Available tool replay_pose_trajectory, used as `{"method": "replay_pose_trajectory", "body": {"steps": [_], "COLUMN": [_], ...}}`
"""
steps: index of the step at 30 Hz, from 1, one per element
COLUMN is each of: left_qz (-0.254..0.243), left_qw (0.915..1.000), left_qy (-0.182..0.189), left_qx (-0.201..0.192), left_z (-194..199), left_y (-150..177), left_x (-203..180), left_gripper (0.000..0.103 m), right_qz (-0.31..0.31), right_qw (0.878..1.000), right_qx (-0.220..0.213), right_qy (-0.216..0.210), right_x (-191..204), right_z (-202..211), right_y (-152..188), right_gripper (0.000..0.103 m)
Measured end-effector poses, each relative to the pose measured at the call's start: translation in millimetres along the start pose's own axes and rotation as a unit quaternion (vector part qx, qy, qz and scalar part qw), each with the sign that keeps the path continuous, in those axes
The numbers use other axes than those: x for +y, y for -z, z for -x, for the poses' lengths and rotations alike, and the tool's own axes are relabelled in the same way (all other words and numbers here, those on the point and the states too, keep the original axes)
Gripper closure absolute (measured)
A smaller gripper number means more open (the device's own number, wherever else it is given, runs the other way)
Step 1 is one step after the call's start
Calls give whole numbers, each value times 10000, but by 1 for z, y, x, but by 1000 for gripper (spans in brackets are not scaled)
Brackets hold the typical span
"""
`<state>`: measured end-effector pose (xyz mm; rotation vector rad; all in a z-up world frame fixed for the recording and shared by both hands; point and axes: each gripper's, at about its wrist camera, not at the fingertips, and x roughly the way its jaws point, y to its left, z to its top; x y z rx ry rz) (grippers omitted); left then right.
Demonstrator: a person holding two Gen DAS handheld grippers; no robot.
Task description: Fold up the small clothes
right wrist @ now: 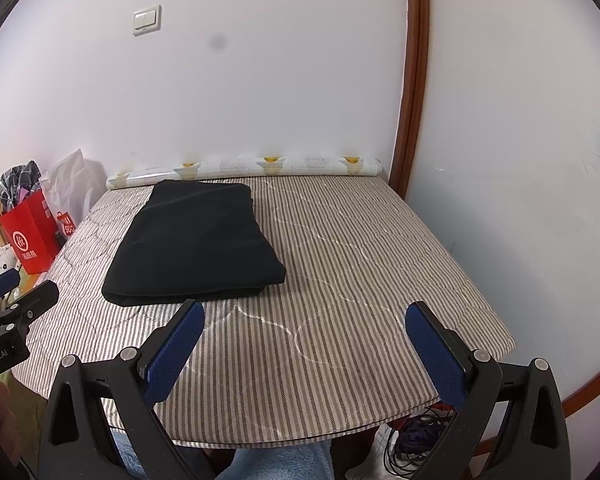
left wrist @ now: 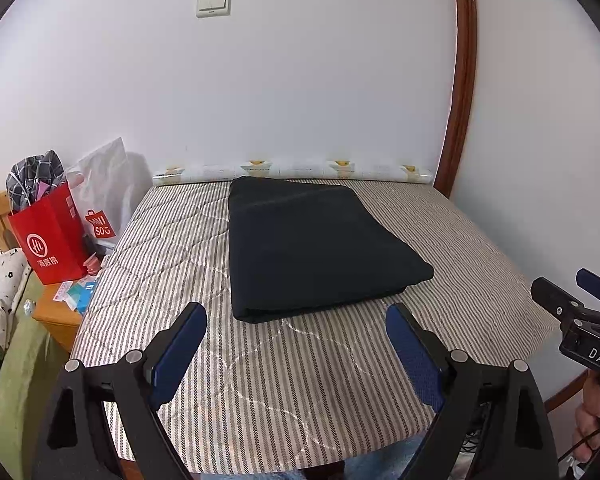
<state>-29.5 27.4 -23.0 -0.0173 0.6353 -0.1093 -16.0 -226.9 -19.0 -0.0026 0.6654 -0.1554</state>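
A black garment (left wrist: 312, 248) lies folded into a flat rectangle on the striped quilted table cover (left wrist: 260, 380), toward the back; it also shows in the right wrist view (right wrist: 196, 248). My left gripper (left wrist: 296, 312) is open and empty, held above the cover just in front of the garment's near edge. My right gripper (right wrist: 304, 312) is open and empty, to the right of the garment and in front of it. The right gripper also shows at the right edge of the left wrist view (left wrist: 572, 296). The left gripper shows at the left edge of the right wrist view (right wrist: 12, 292).
A rolled patterned mat (left wrist: 292, 170) lies along the wall behind the garment. A red paper bag (left wrist: 48, 240) and a white shopping bag (left wrist: 104, 196) stand on a wooden side table (left wrist: 56, 312) at the left. Cables (right wrist: 416, 436) lie on the floor under the table's right front.
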Motion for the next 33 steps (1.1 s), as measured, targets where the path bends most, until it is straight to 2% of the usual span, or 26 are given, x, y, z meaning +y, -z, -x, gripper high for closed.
{"method": "replay_pose_trajectory", "body": {"steps": [33], "left_qz": [179], "left_qw": [9998], "left_qy": [-95], "left_qx": [7], "left_z": [-2], "left_y": [2], "left_x": [10], "left_gripper": [12], "right_qz": [126], "right_qw": [9999], "right_qx": [-56], "right_qy": [-74], "right_x": [5], "right_z": [5], "right_y": [-1], "right_gripper": [3]}}
